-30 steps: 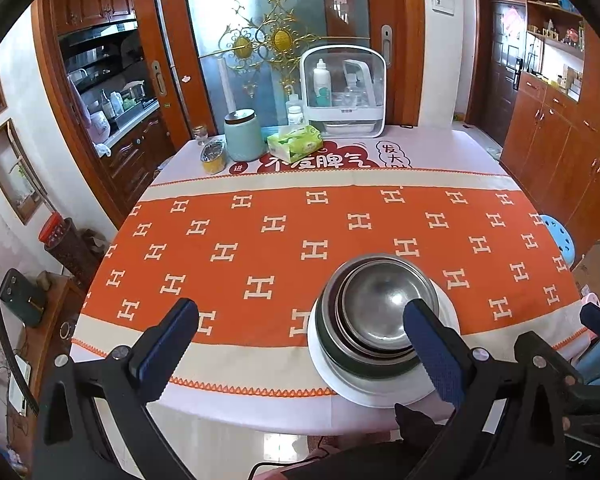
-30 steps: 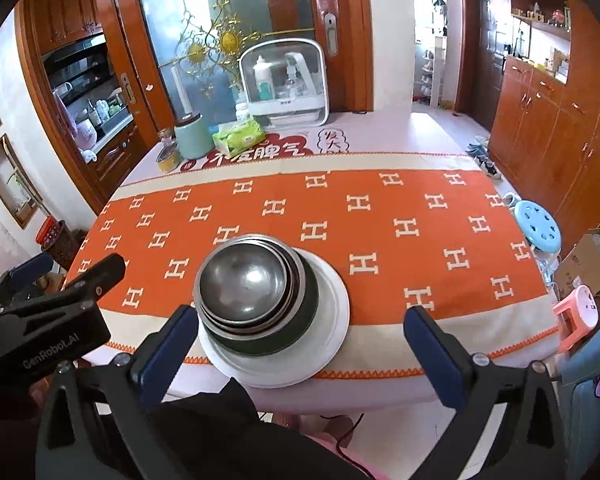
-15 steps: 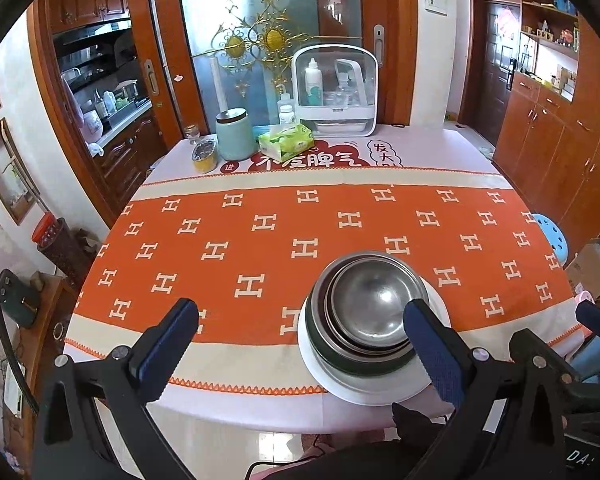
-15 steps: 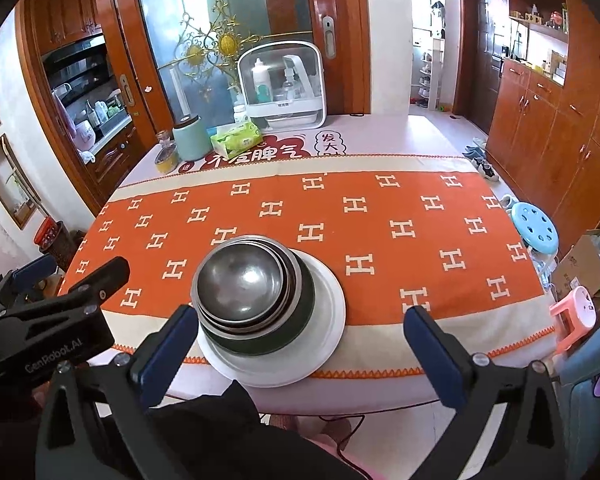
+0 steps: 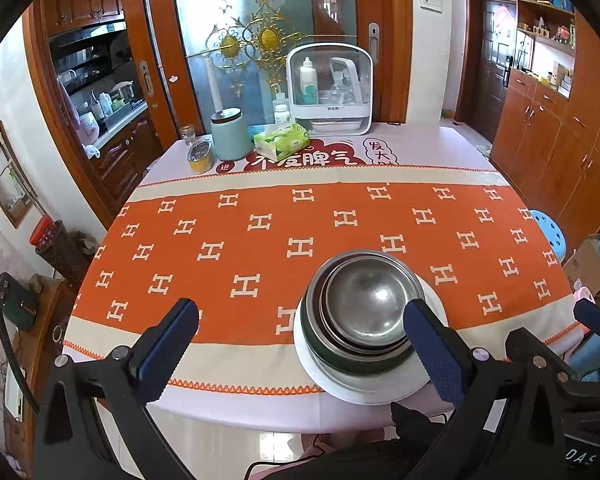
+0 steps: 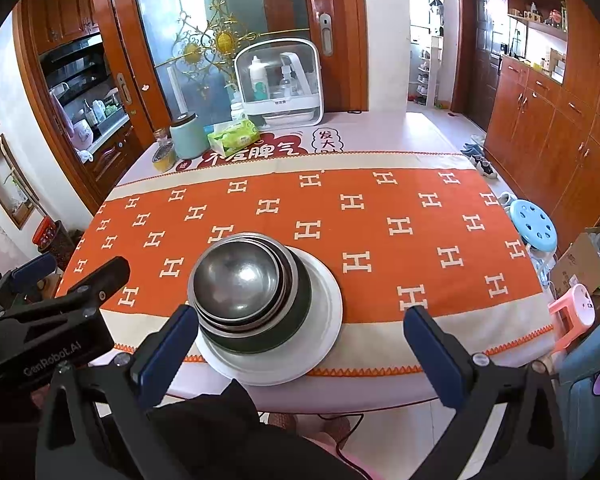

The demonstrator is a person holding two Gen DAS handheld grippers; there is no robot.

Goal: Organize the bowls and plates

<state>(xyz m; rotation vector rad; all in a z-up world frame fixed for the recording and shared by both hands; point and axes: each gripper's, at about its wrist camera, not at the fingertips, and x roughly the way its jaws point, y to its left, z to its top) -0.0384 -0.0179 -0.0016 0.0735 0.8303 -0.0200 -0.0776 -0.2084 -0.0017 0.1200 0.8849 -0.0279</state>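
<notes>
- Your left gripper (image 5: 300, 344) and right gripper (image 6: 300, 344) hang spread wide, holding nothing.
- Nested steel bowls (image 6: 240, 280) sit on the white plate (image 6: 324, 320) (near the orange tablecloth (image 6: 340, 216)'s front edge).

Bright daylight, sharp centre; glare on steel bowls (image 6: 240, 280); fisheye-bent, dark-vignetted edges.

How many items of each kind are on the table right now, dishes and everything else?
White round plate: 1
Nested steel bowls: at least 3, exact count unclear
Pale green lidded canister: 1
Green tissue pack: 1
White clear-fronted bottle cabinet: 1
Small yellow-labelled tin: 1
Small glass jar: 1
White pill bottle: 1
Total: at least 10
</notes>
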